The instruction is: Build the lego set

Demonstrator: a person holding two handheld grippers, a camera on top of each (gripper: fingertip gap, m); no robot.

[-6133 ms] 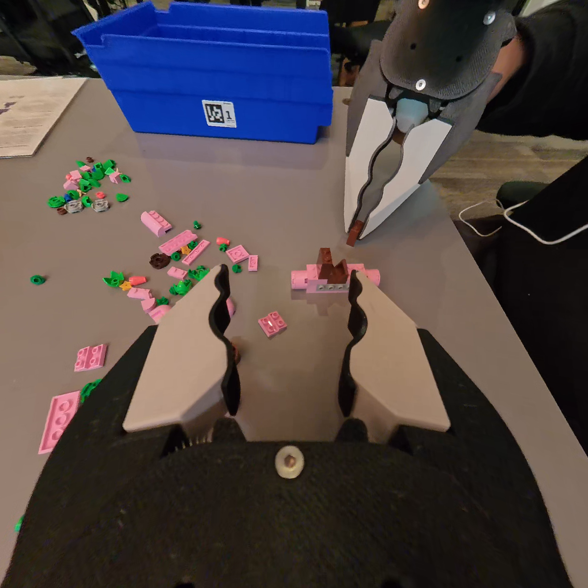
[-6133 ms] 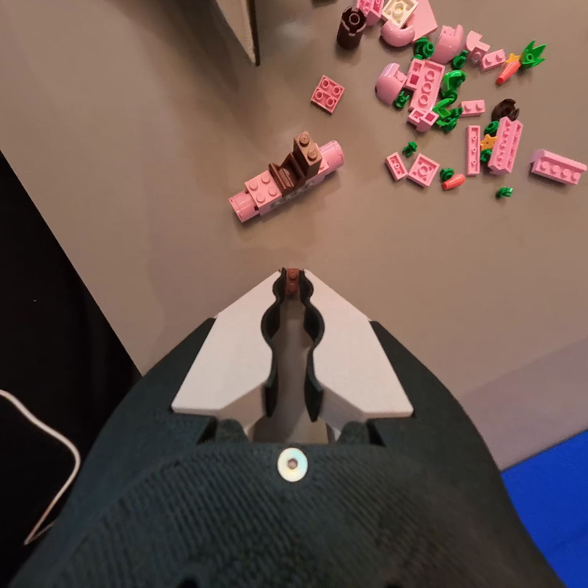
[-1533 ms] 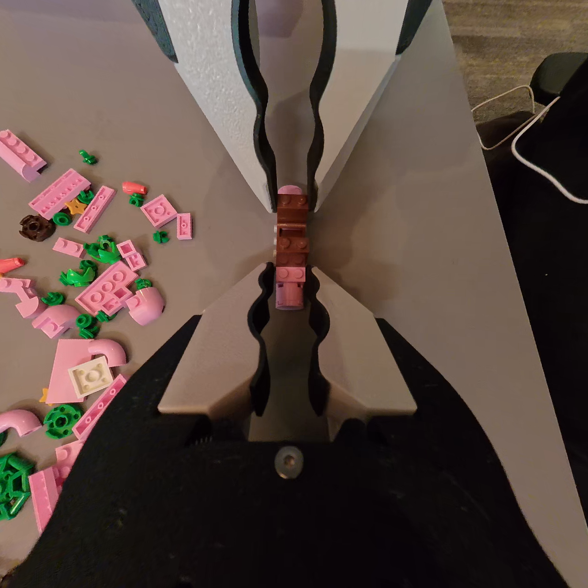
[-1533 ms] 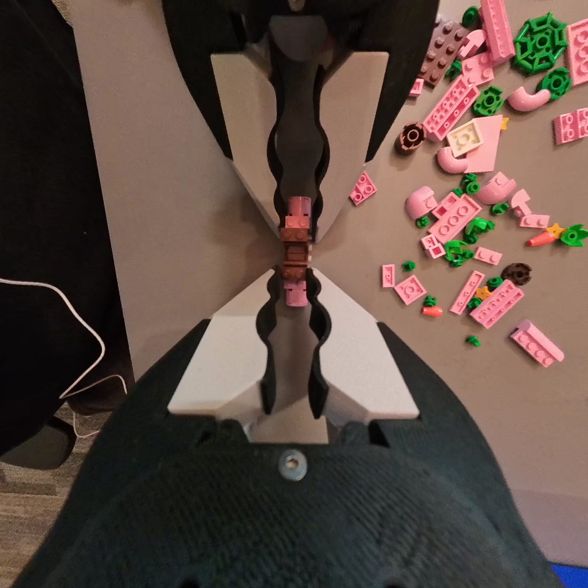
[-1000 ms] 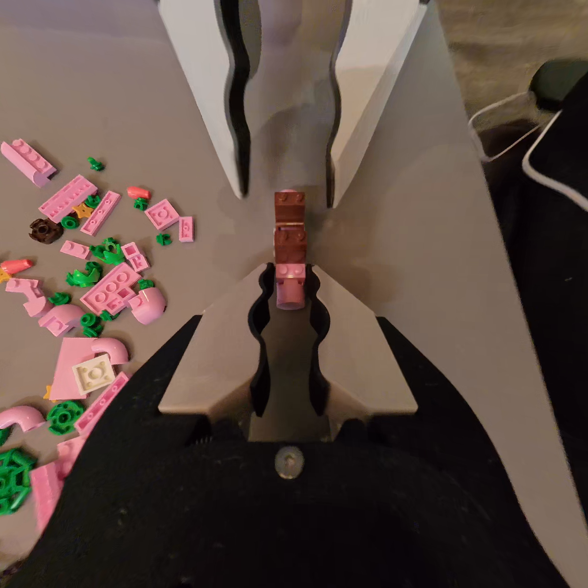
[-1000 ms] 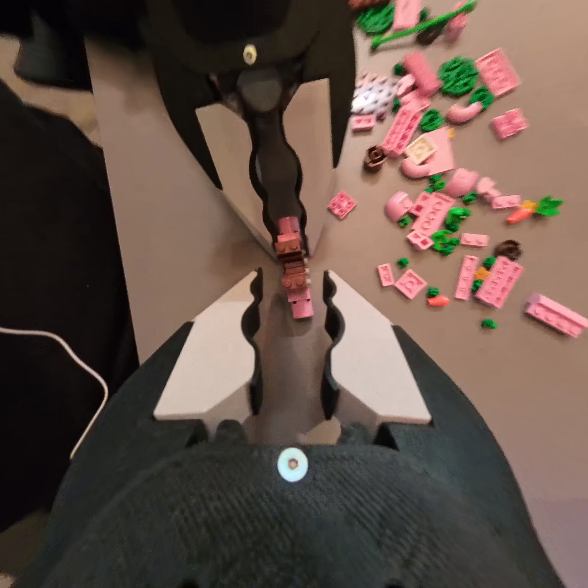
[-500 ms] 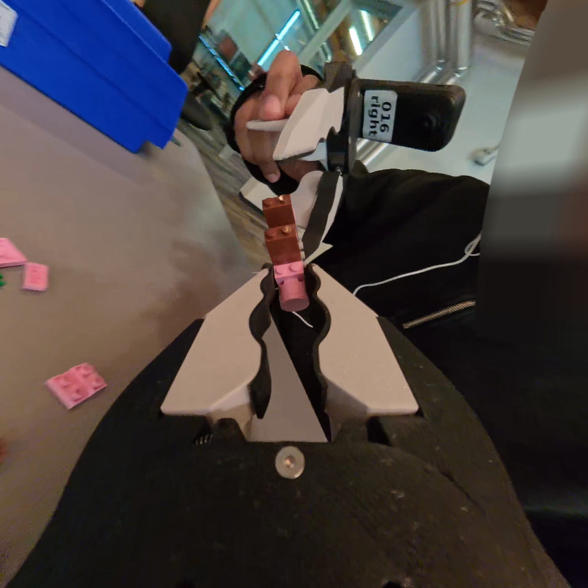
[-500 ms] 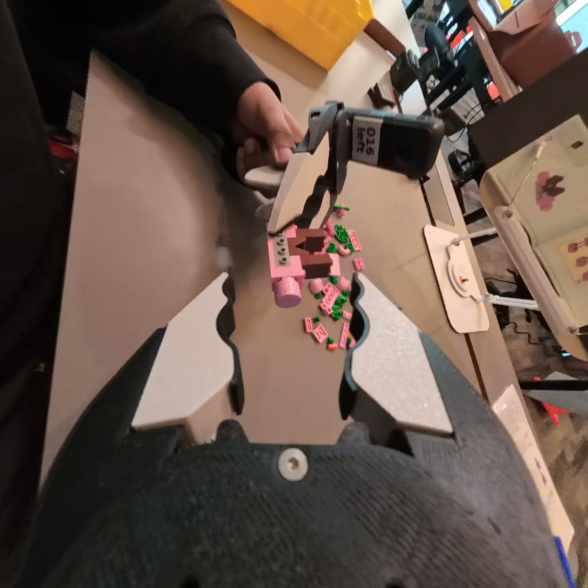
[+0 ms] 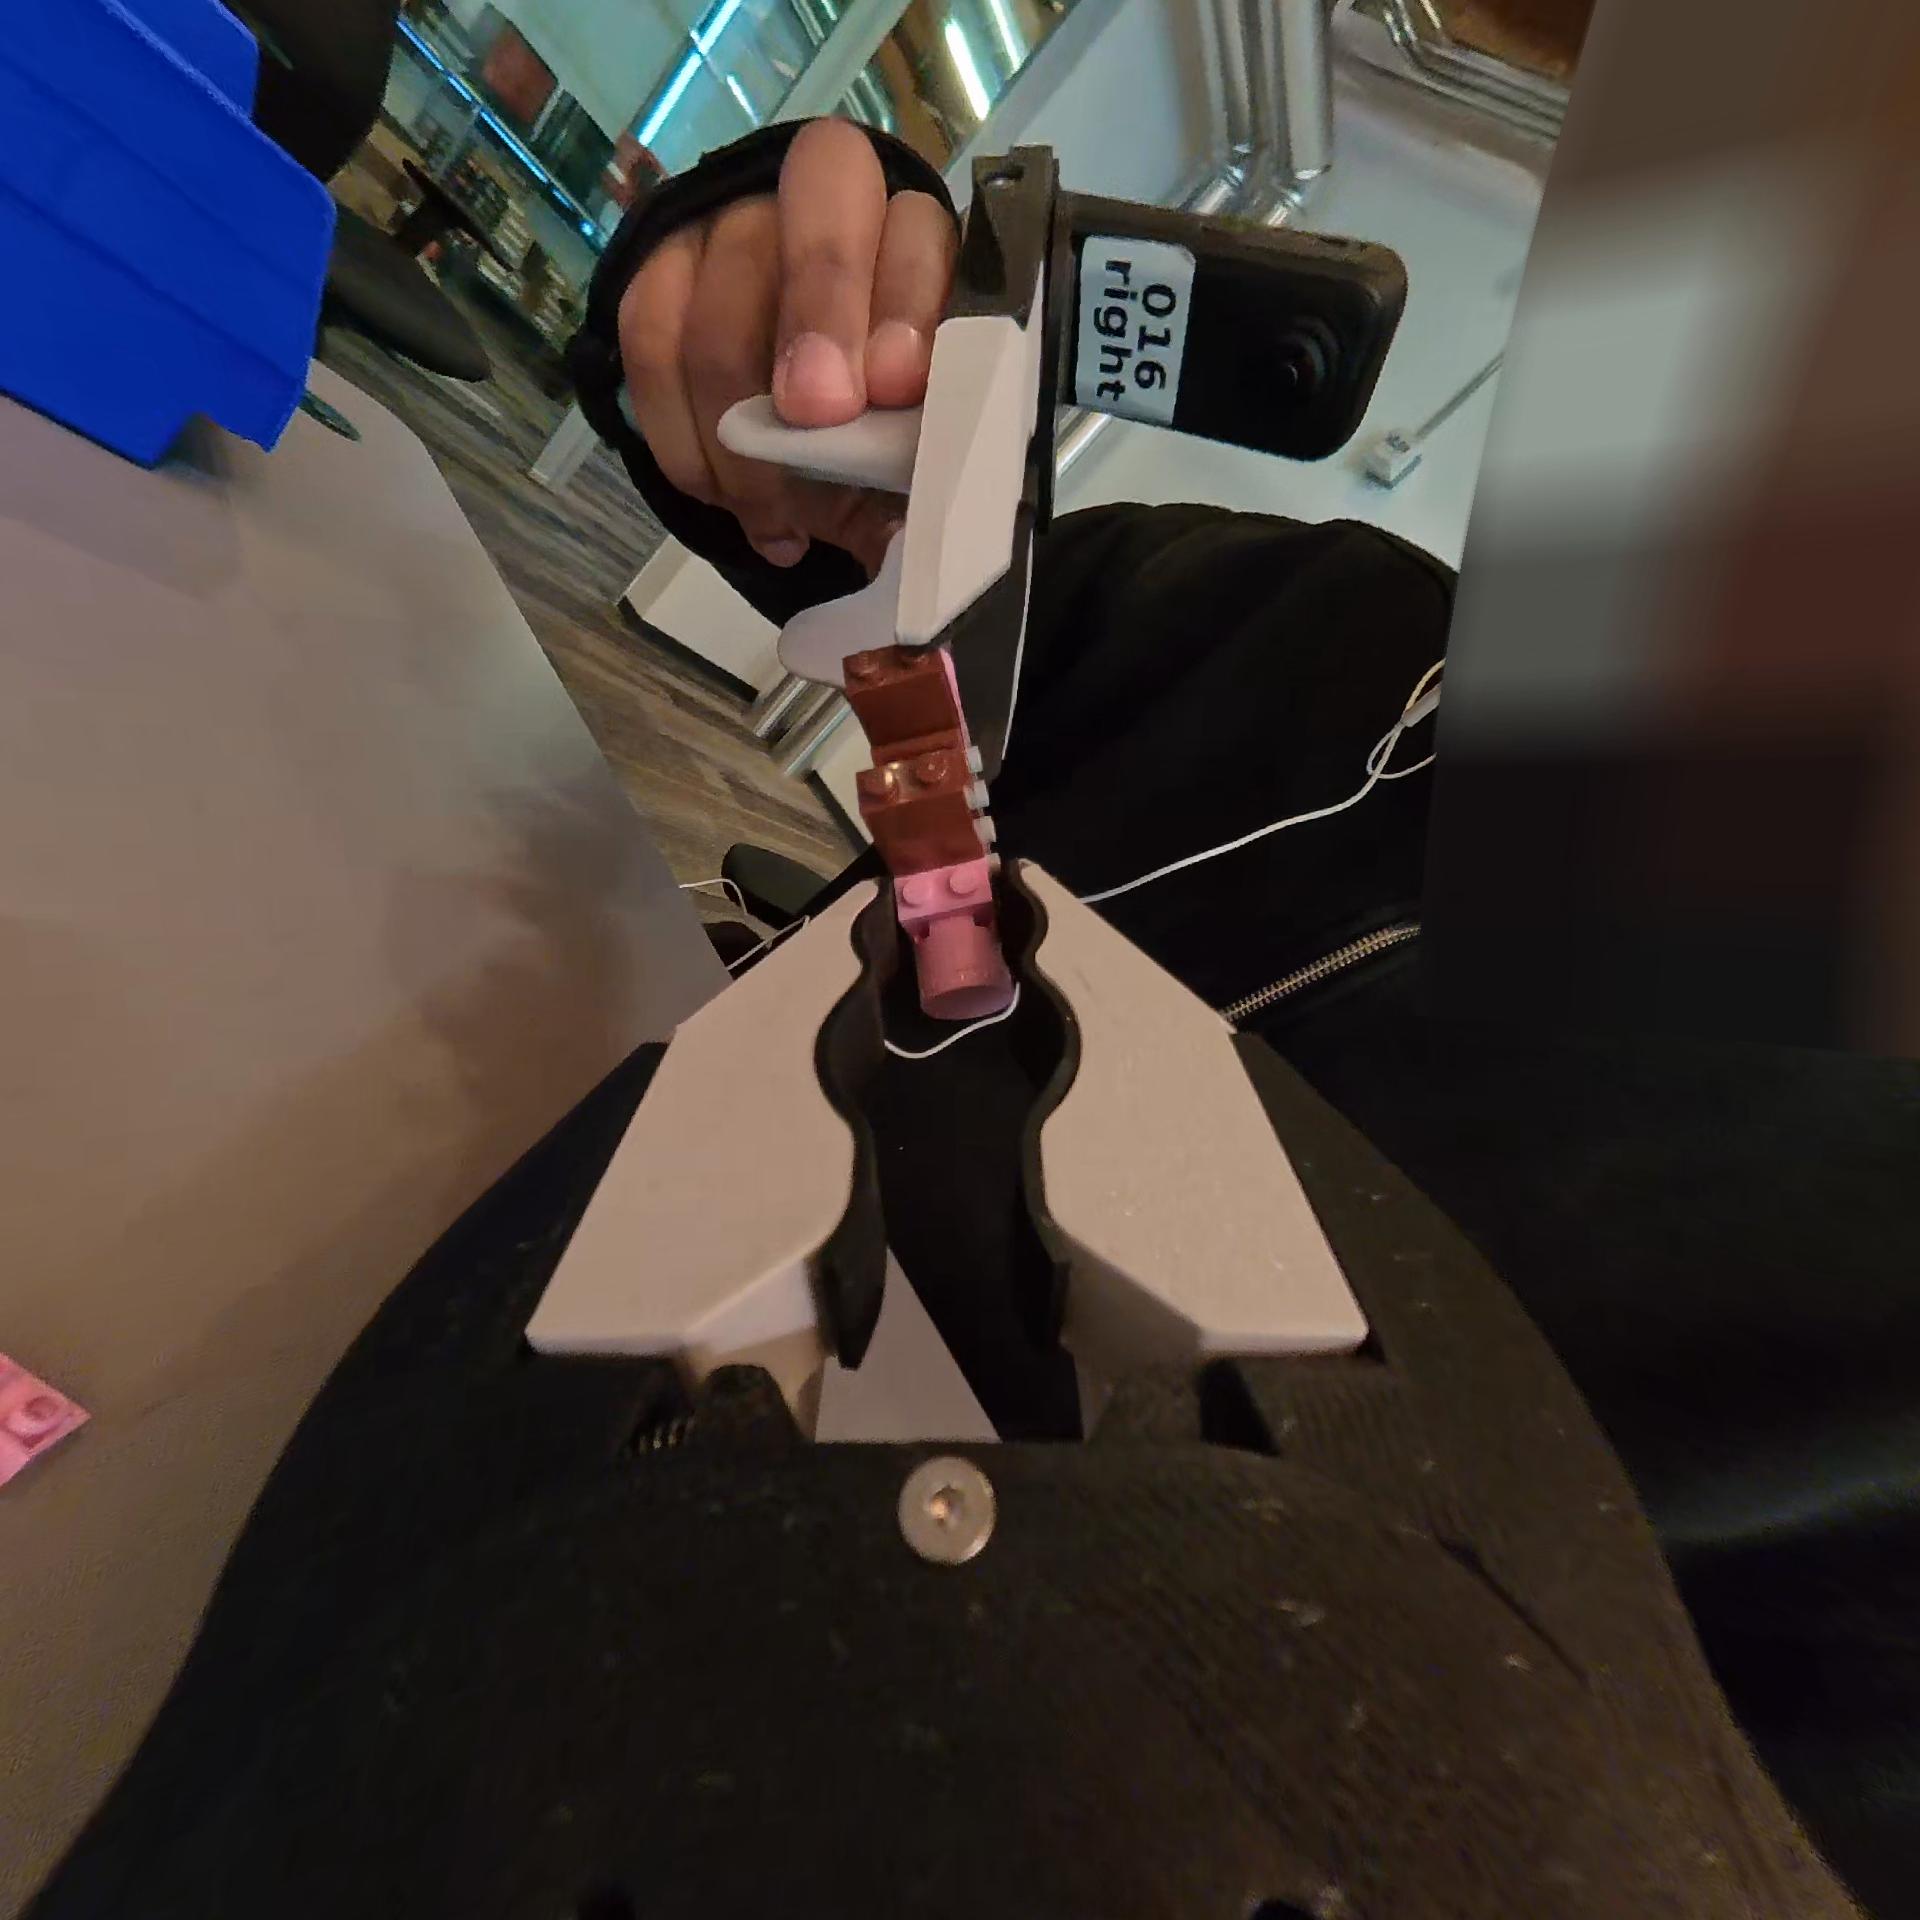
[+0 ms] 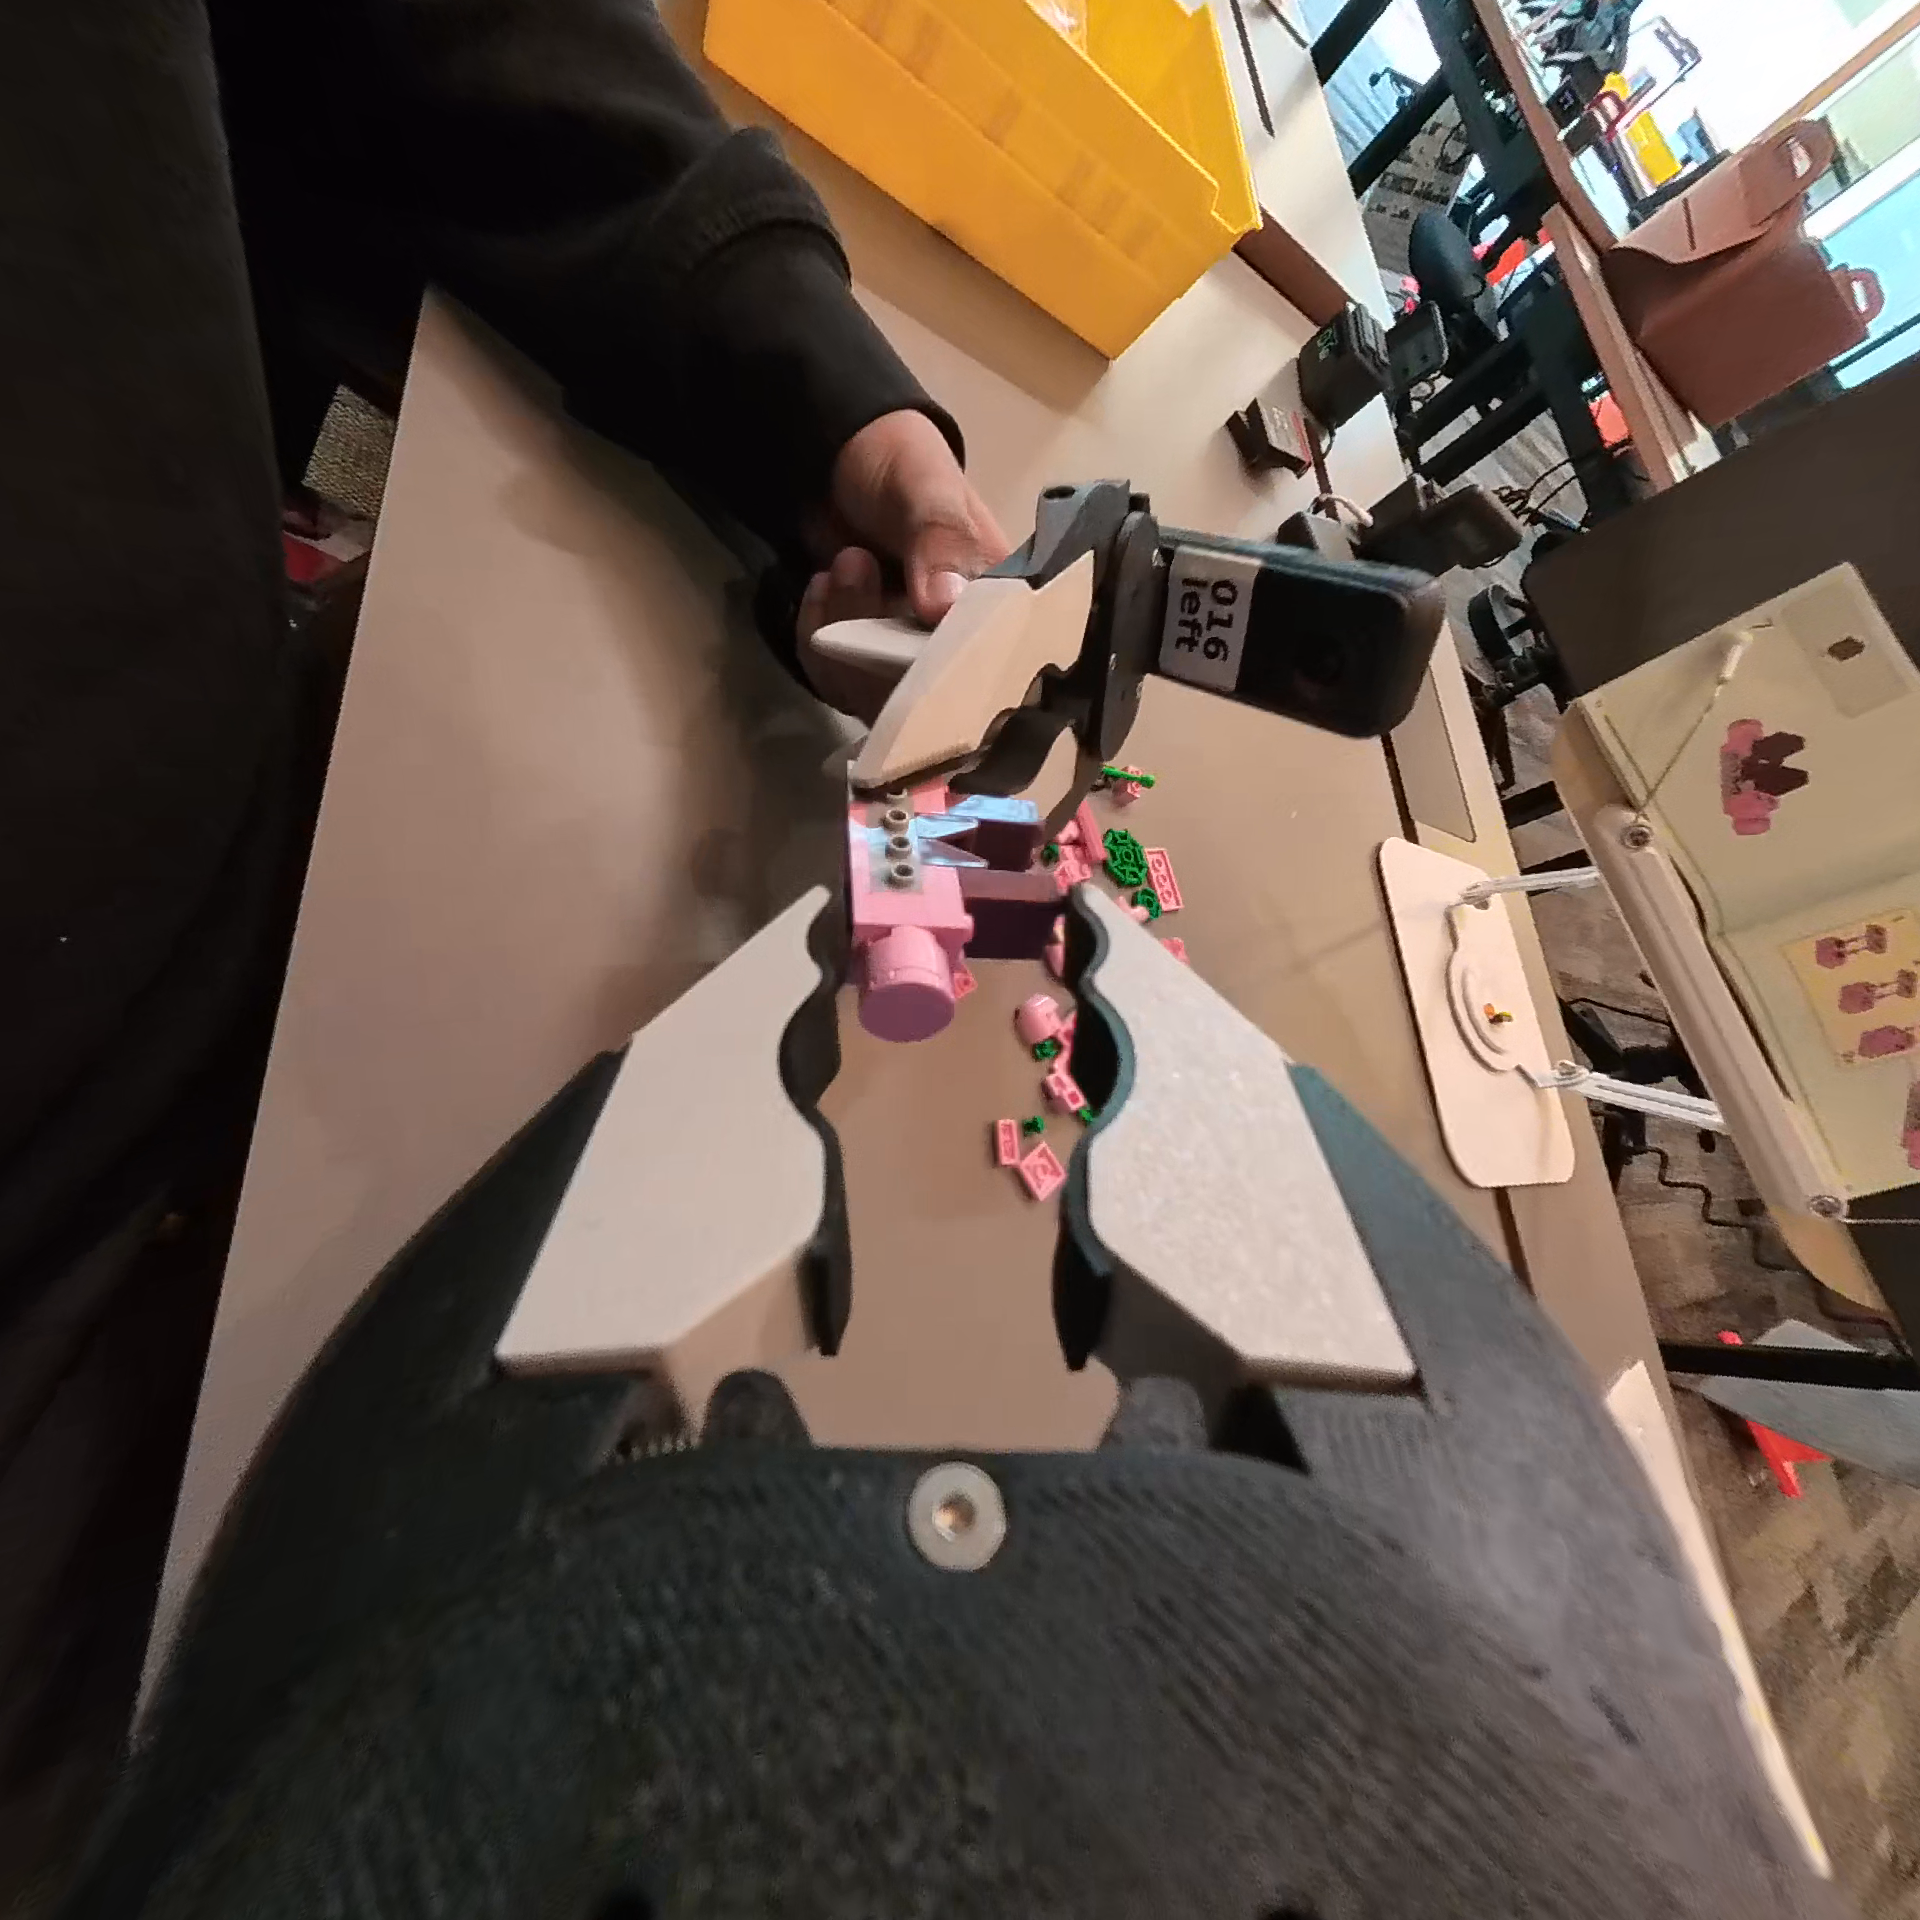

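The Lego build [image 9: 914,790] is a short bar of pink and brown bricks with a pink cylinder at each end. My left gripper [image 9: 954,883] is shut on its near pink end and holds it in the air, pointing toward the right gripper. In the right wrist view the build [image 10: 909,914] hangs from the left gripper [image 10: 956,790] above the table. My right gripper [image 10: 951,914] is open, its fingertips on either side of the build's free end. In the left wrist view a hand holds the right gripper [image 9: 935,634], with its tips at the build's far brown brick.
Several loose pink and green pieces [image 10: 1127,868] lie on the tan table [image 10: 520,831] beyond the build. A pink plate [image 9: 26,1423] lies at the left. A blue bin [image 9: 135,260], a yellow bin [image 10: 1018,177] and an open instruction booklet [image 10: 1766,883] stand around.
Both grippers were shut on the build on the table. The right one let go. The left lifted the build into the air, and the right gripper has since come around its free end, jaws narrower.
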